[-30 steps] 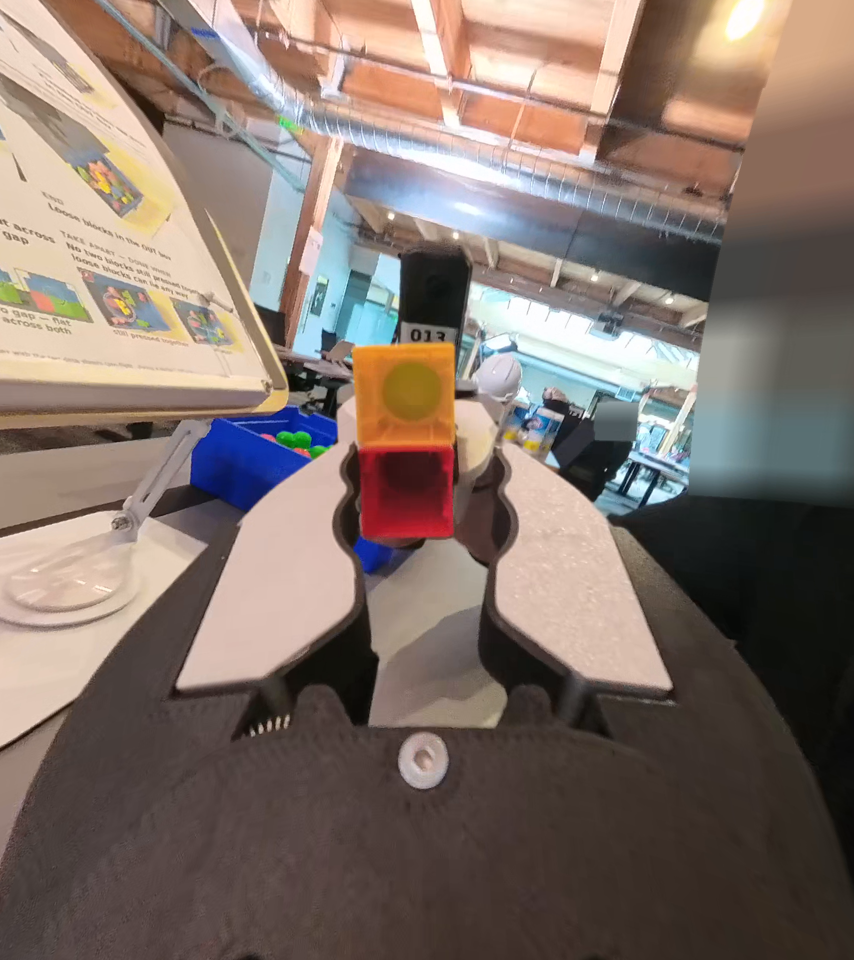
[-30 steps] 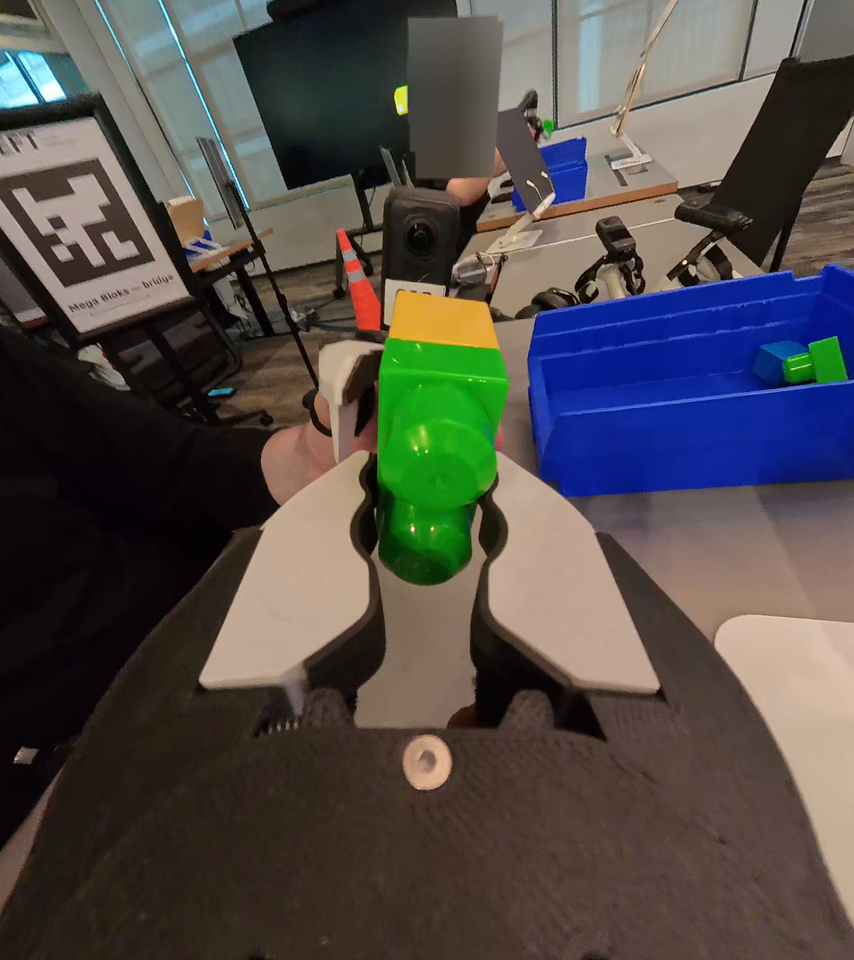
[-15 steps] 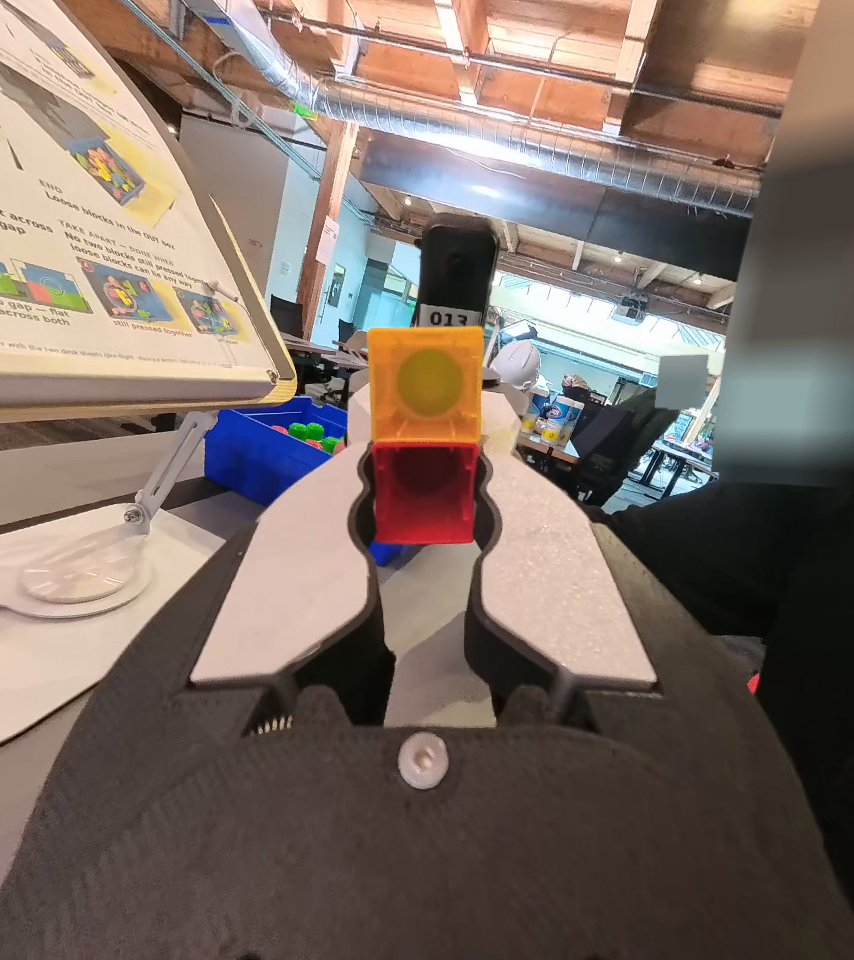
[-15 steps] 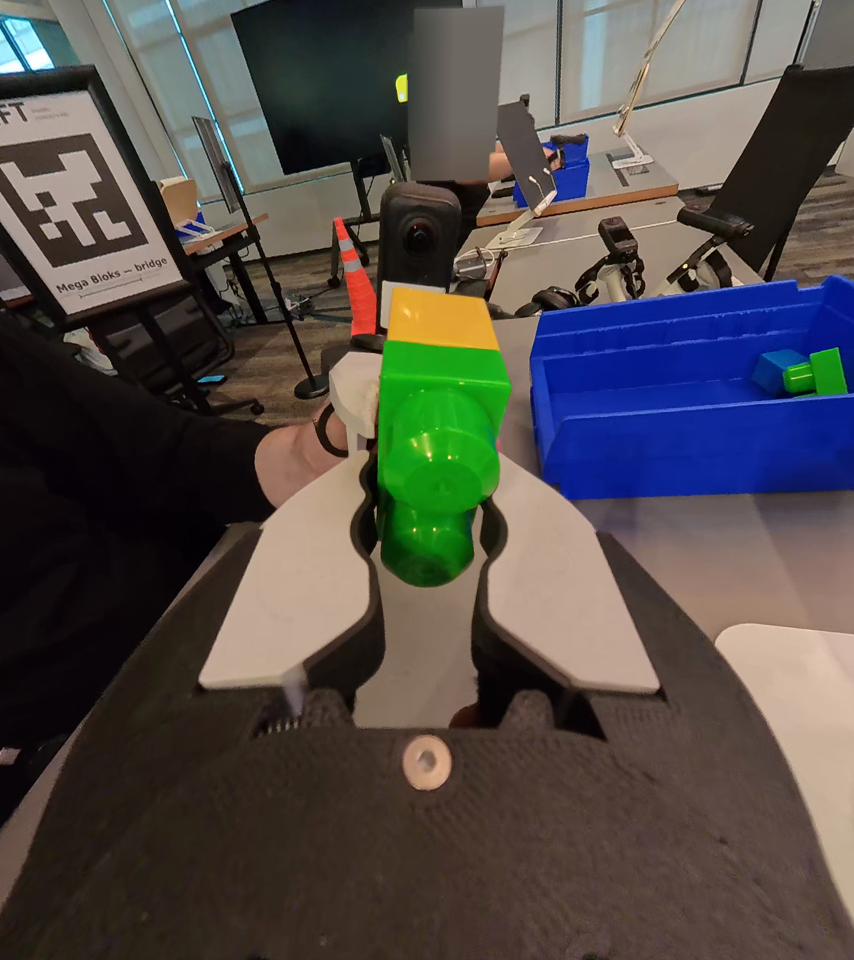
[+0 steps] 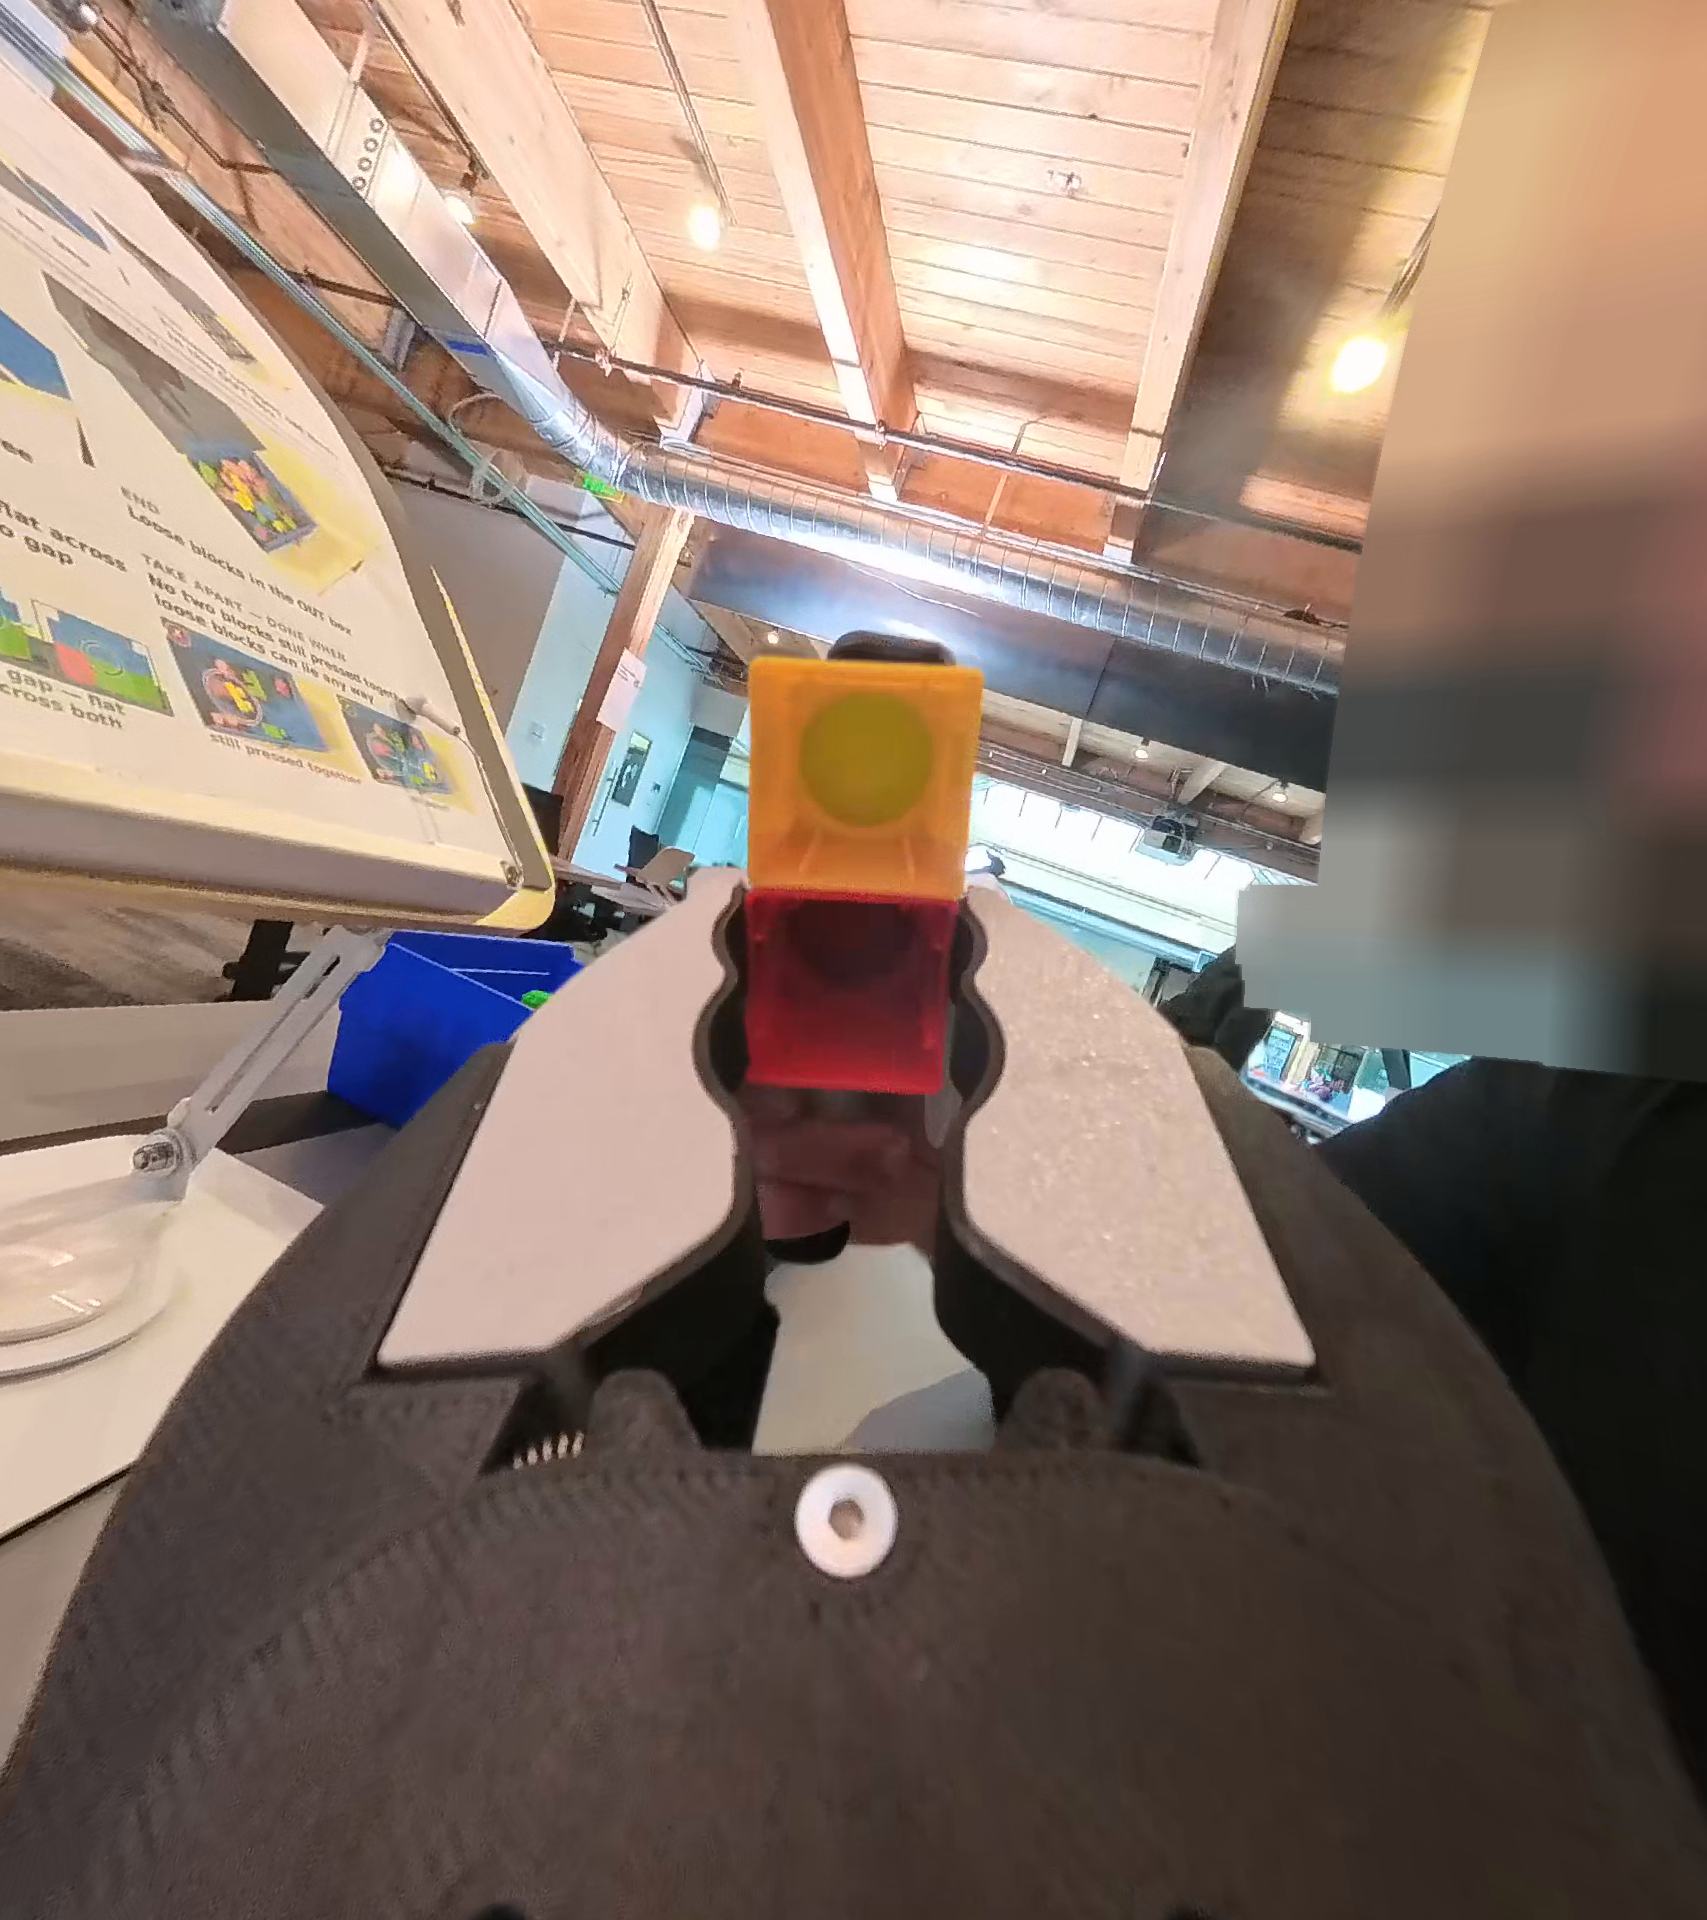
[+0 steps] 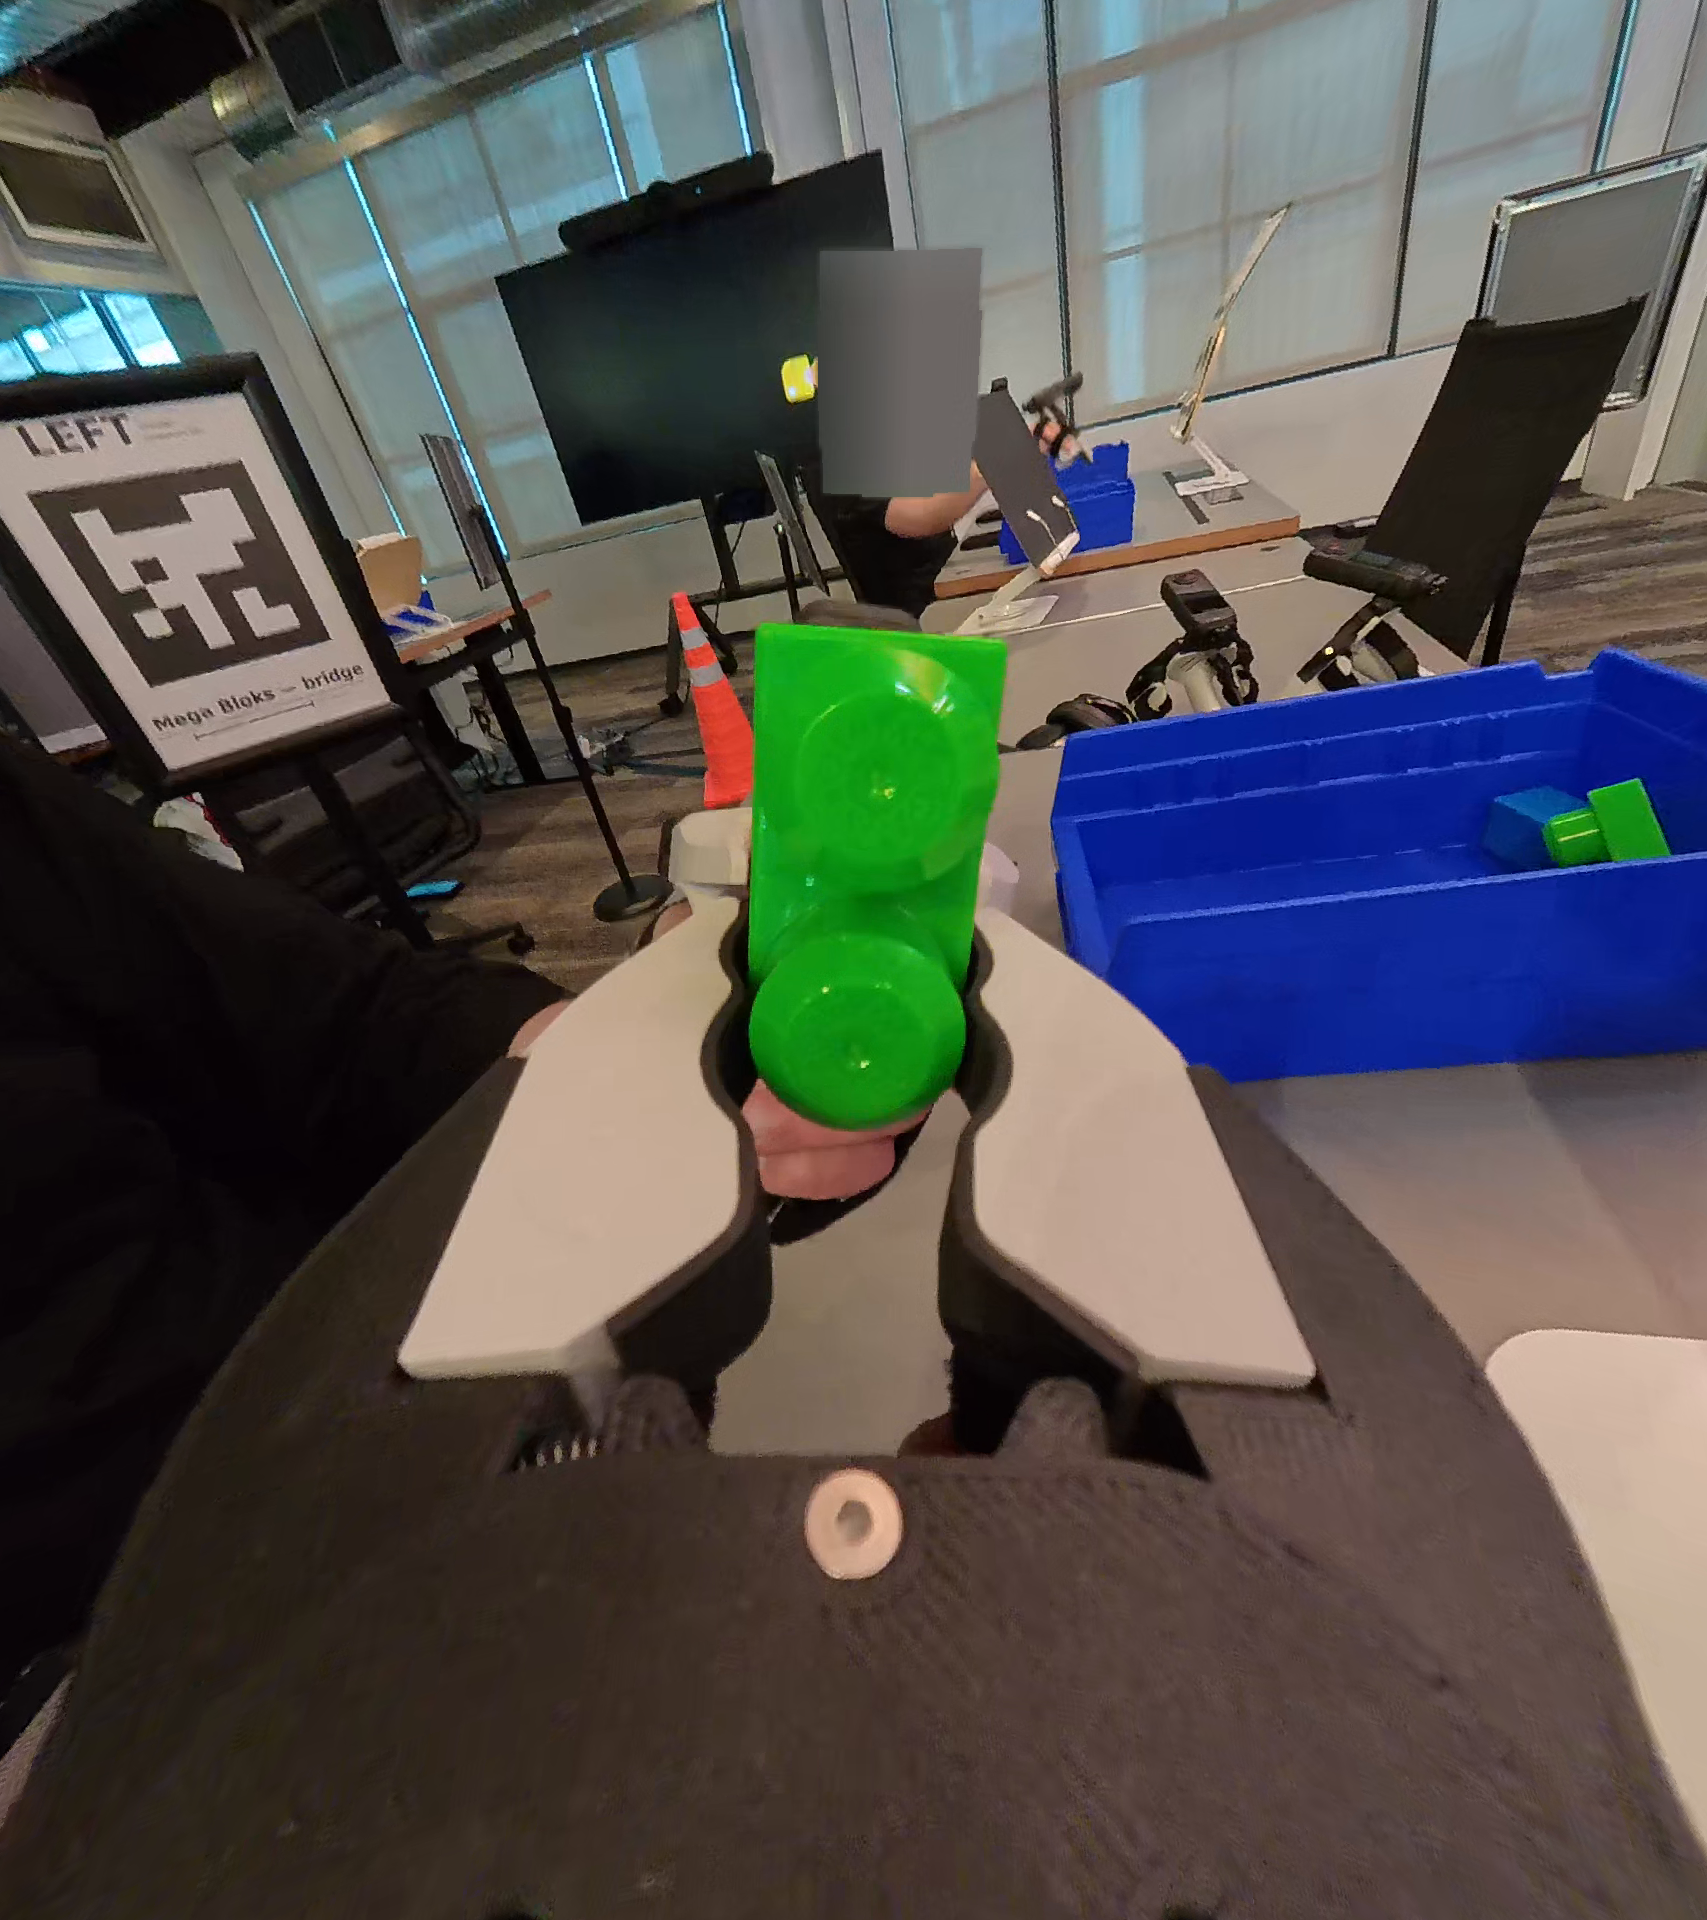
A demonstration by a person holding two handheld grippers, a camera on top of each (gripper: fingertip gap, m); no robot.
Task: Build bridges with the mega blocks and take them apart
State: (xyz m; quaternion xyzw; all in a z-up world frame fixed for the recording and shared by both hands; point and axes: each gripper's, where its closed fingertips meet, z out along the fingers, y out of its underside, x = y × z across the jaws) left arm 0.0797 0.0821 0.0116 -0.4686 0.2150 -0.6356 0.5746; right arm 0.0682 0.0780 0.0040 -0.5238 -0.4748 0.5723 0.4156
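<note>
My left gripper is shut on a red block, with both pads against its sides. An orange block sits right above the red one; both show their hollow undersides to the left wrist camera. My right gripper is shut on a green two-stud block, whose studs face the right wrist camera. The two grippers face each other, close together and lifted above the table. A white finger of the left gripper shows just behind the green block. The orange and red blocks are hidden in the right wrist view.
A blue bin stands on the grey table to the right, holding a blue block and a green block. It also shows in the left wrist view. An instruction board on a white stand is at the left. The grippers are tip to tip, or close to it.
My left jaws closed onto the red block. Both grippers tilted upward. In the right wrist view the orange block went out of sight behind the green one.
</note>
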